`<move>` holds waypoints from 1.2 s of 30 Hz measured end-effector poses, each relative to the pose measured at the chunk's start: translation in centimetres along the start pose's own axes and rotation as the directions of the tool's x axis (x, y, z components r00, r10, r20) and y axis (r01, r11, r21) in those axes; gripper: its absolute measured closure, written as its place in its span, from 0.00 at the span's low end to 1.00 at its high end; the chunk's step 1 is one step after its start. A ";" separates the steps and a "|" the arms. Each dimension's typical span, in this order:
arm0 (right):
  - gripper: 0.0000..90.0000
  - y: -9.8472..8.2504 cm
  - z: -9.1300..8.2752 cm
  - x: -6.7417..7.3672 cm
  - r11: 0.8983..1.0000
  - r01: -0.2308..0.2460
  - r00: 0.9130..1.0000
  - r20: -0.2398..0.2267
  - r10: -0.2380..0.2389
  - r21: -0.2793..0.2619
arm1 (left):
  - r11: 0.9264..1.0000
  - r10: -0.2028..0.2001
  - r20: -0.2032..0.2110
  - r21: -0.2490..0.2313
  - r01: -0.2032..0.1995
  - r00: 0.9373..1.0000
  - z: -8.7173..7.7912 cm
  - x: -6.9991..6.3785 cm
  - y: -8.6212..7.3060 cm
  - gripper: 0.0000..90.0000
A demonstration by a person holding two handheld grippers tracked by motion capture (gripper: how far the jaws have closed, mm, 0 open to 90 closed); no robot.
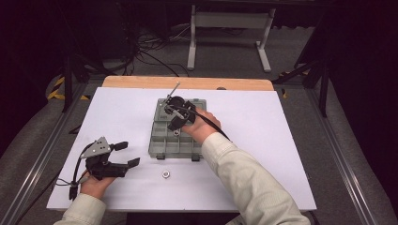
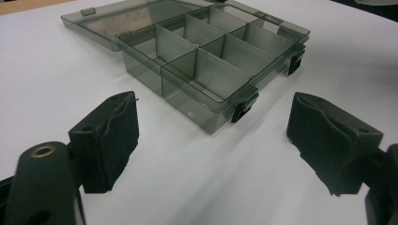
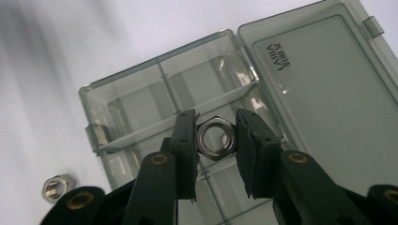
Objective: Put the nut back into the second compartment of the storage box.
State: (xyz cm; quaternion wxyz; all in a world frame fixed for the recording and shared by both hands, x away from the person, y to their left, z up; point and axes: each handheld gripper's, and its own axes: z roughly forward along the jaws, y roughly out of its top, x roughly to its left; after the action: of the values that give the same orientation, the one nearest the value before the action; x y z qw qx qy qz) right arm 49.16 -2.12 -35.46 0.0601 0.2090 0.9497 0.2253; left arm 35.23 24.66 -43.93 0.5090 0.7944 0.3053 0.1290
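Fingers point(image 3: 185, 140) of right gripper point(image 3: 215, 140) around hex nut point(image 3: 215, 137), contact unclear.

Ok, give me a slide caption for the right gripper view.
Right gripper holds a steel nut over the open compartment box; a second nut lies on the table.

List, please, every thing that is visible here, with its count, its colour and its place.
Compartment box: one, smoky grey clear plastic, middle of the table, lid open and lying flat on the far side.
Held nut: one, silver, between the right gripper's jaws above the box.
Loose nut: one, silver, on the table in front of the box.
Table: one, white top with a wooden far edge.
Stand: one, pale grey, on the floor beyond the table.
Left gripper: black, open, near the table's left front.
Right gripper: black, shut on the held nut.
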 end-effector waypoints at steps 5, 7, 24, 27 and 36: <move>0.77 0.3 0.3 -0.9 1.000 -0.025 1.000 0.016 0.025 -0.008 | 1.000 0.002 0.001 0.000 -0.002 1.000 0.0 0.0 0.0 0.20; 0.77 0.4 0.4 -1.1 0.999 -0.032 0.999 0.023 0.033 -0.010 | 1.000 0.002 0.003 0.000 -0.002 1.000 0.0 0.0 0.0 0.20; 0.77 0.4 2.7 -2.0 0.998 -0.060 0.998 0.031 0.059 0.022 | 1.000 0.002 0.000 -0.001 -0.002 1.000 -0.1 0.1 0.0 0.20; 0.77 0.3 2.9 -2.1 0.997 -0.063 0.998 0.032 0.062 0.034 | 1.000 -0.001 0.005 -0.006 0.001 1.000 -0.1 0.0 0.0 0.20; 0.77 0.1 3.7 -2.4 0.997 -0.061 0.998 0.032 0.059 0.048 | 1.000 -0.002 0.005 -0.003 0.002 1.000 -0.1 0.1 0.0 0.20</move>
State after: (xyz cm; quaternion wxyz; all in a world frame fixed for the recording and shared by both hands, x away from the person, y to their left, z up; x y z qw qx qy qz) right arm 52.12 -1.54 -38.71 0.0627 0.2422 0.9472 0.2006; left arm 35.21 24.78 -43.90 0.5111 0.7936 0.3049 0.1270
